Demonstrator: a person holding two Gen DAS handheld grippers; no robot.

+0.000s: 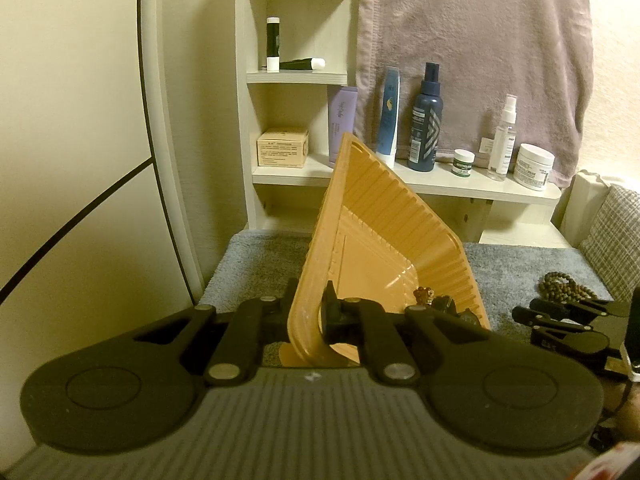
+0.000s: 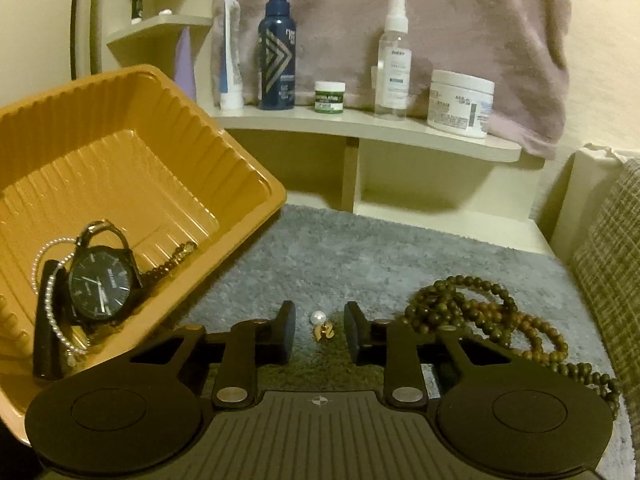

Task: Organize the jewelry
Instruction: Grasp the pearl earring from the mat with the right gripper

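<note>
pearl earring [image 2: 321, 325] on the grey mat [image 2: 340, 256], tiny, light, slippery, sits untouched between my right gripper's [image 2: 320, 330] parted jaws; take the gold part; left gripper [image 1: 310, 306] clamps the tilted orange tray [image 1: 384, 240].

1. A grey fluffy mat [image 2: 360, 256] covers the work surface.
2. On it lie a small pearl-and-gold earring [image 2: 322, 326] and, to its right, a heap of brown wooden bead strands [image 2: 500, 320].
3. Behind, a pale wooden shelf [image 2: 360, 126] carries a dark blue spray bottle [image 2: 277, 48], a clear pump bottle [image 2: 394, 60], a white jar [image 2: 460, 104] and a small green-labelled jar [image 2: 329, 97].
</note>
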